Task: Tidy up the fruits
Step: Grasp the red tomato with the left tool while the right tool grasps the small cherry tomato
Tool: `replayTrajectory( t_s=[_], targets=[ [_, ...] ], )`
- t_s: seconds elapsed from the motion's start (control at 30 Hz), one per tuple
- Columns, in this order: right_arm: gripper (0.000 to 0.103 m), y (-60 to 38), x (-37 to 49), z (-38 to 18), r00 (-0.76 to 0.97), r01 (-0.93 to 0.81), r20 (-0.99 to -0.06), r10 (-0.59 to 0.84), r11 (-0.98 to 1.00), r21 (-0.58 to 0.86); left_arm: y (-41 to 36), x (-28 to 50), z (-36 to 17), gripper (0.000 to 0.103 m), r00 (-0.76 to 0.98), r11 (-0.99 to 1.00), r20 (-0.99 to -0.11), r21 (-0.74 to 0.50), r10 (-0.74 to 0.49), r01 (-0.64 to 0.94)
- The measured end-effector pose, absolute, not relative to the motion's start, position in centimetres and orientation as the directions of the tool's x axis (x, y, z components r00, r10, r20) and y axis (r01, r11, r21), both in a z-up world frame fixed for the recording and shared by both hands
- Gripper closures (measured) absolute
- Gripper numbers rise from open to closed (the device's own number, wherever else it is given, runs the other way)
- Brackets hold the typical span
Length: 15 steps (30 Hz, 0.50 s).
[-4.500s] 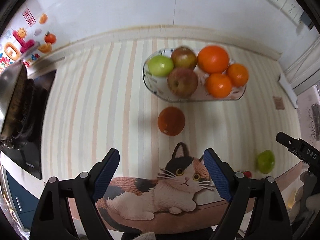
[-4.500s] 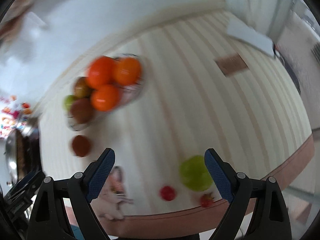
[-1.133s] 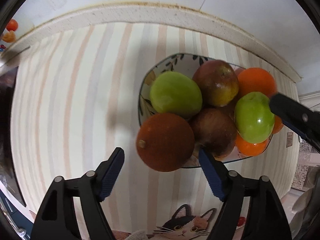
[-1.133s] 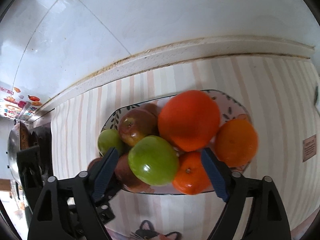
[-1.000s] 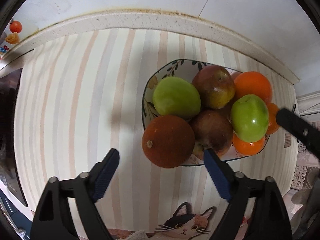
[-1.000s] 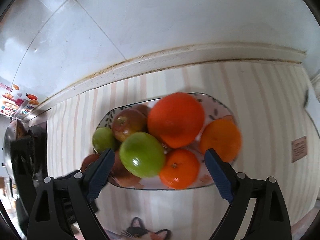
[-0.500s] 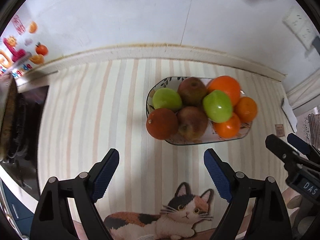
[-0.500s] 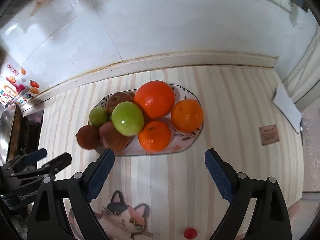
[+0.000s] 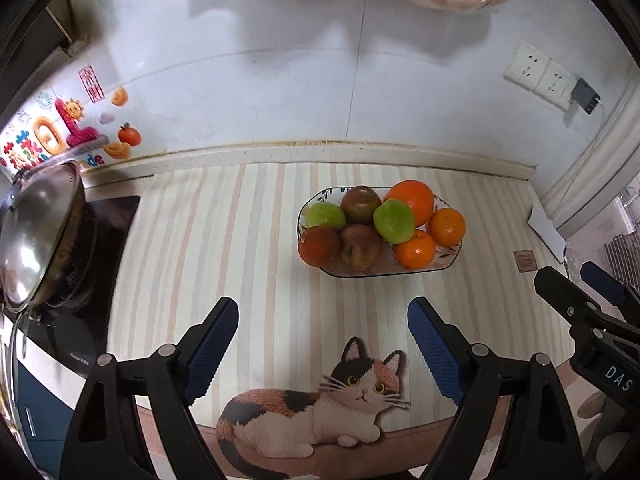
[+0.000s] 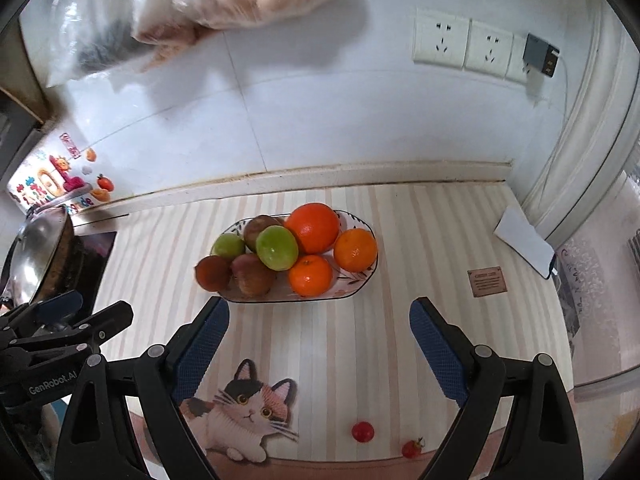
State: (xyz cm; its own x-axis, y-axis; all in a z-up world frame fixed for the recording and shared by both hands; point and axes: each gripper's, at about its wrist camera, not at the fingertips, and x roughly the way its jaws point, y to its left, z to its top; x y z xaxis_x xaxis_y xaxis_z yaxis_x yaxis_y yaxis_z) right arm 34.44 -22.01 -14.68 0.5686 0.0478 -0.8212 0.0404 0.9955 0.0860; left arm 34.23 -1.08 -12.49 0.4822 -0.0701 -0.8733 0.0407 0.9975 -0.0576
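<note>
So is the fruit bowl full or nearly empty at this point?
Full: the bowl holds eight piled fruits, and the brown fruit sits at its left rim.

It was a home kitchen: a steel wok (image 9: 34, 232) sat on a black stove (image 9: 100, 248) beside the striped tabletop (image 9: 192, 240), under white wall tiles (image 10: 320, 120) with sockets (image 10: 464, 44) and bright stickers (image 9: 60, 132).

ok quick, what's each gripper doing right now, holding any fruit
Left gripper: open, holding nothing.
Right gripper: open, holding nothing.
</note>
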Motion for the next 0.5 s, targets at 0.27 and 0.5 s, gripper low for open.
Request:
replayTrajectory(
  t_s=[0.27, 0.5],
  targets=[
    [0.009, -21.8, 31.0, -12.6, 0.605, 0.042, -0.794, 0.067, 0.992, 0.117, -0.8, 31.6, -10.8, 0.016, 0.517, 0.998, -0.854, -0.047, -0.064, 0.046],
    [0.009, -22.4, 30.3, -13.5, 0.576, 0.063, -0.806, 0.136, 0.976, 0.21, -1.4, 31.1, -11.0, 0.016, 0.507, 0.997, -0.859, -0.05, -0.073, 0.059]
  ],
)
